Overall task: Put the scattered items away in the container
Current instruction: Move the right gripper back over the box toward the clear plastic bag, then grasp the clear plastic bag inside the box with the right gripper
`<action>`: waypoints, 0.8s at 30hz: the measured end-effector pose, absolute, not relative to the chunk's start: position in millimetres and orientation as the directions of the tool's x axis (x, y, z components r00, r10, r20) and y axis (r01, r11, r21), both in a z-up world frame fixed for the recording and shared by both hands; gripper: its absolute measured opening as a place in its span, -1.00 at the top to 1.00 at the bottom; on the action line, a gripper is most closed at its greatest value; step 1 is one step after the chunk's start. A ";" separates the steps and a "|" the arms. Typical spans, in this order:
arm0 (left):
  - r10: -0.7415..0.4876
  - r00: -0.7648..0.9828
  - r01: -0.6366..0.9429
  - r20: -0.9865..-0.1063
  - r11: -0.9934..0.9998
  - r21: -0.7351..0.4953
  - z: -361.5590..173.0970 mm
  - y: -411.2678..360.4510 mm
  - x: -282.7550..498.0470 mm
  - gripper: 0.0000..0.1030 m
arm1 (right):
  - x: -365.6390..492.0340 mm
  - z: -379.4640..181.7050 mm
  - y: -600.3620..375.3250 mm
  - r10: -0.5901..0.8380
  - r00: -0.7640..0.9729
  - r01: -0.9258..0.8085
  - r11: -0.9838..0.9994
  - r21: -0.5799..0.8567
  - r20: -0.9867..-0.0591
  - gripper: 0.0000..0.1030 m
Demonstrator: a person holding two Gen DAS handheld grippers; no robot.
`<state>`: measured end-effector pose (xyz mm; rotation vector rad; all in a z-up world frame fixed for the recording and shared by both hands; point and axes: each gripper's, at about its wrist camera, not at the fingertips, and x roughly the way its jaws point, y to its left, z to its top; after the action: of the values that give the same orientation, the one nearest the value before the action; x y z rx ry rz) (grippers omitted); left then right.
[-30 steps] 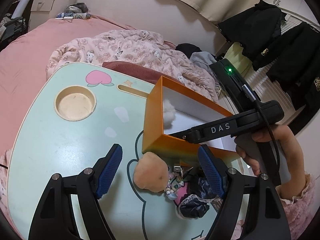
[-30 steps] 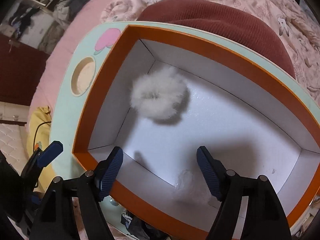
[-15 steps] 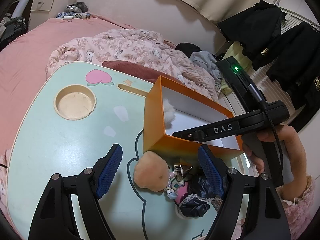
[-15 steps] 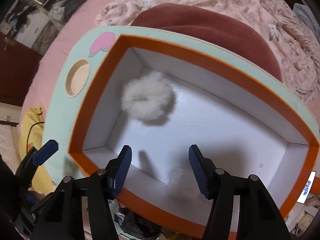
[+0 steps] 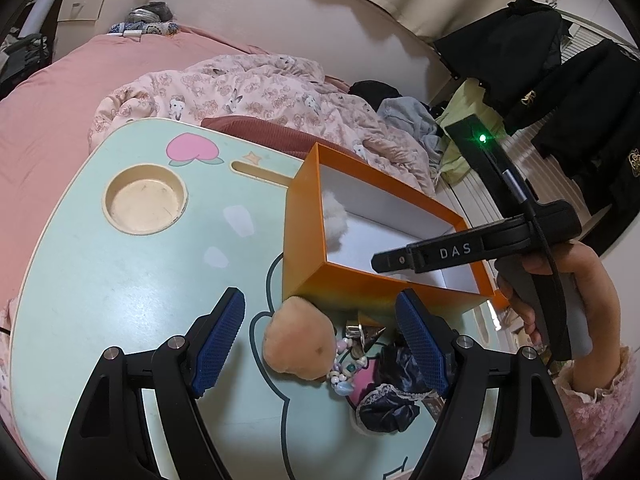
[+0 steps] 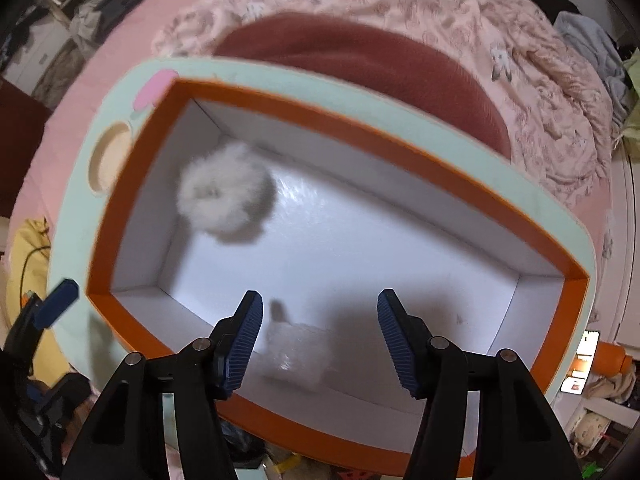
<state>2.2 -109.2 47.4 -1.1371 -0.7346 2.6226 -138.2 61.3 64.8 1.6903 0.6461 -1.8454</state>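
Note:
An orange box [image 5: 304, 248] with a white inside stands on a mint lap table [image 5: 120, 300]. A white fluffy scrunchie [image 6: 226, 196] lies in its left part, and a small white fuzzy piece [image 6: 296, 352] lies on its floor near the front wall. My right gripper [image 6: 320, 300] hangs open above that piece, pointing down, with nothing between its pads. My left gripper [image 5: 320, 300] stands open and empty low over the table in front of the box. A peach fluffy scrunchie [image 5: 298, 340], a beaded trinket [image 5: 344, 364] and a dark scrunchie [image 5: 388, 404] lie just below it.
The table has a round cup recess [image 5: 146, 200] at its far left and rests on a bed with a pink floral quilt [image 5: 248, 92]. A dark red cushion [image 6: 360, 64] lies behind the box. Dark clothes [image 5: 560, 60] hang at the right.
My right gripper has lifted away from the box floor and its jaws stand narrower than a second ago. The left gripper and the items on the table have not moved.

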 end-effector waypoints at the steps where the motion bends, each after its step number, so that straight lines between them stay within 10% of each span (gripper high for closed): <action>1: 0.361 -0.687 0.020 -0.631 -0.858 -0.513 47.3 -109.2 1.9 -0.51 | -139.0 58.3 62.0 -0.054 -0.032 0.683 -0.730 0.018 -0.998 -0.15; 5: 0.375 -0.685 0.011 -0.625 -0.852 -0.524 47.7 -107.4 2.2 -0.51 | -148.4 49.5 63.4 -0.067 0.070 0.682 -0.725 0.097 -0.995 -0.20; 9: 0.375 -0.688 0.007 -0.621 -0.852 -0.523 49.0 -106.6 3.3 -0.51 | -153.0 50.6 65.8 0.033 -0.019 0.697 -0.716 -0.037 -0.999 0.77; 24: 0.375 -0.680 0.007 -0.630 -0.856 -0.517 48.9 -104.1 2.7 -0.51 | -148.6 52.7 75.6 -0.020 -0.093 0.701 -0.711 -0.051 -0.995 0.95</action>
<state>2.7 -104.1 48.9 -1.1385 -0.7299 2.6025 -148.6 75.6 52.7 1.6771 0.7427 -1.8562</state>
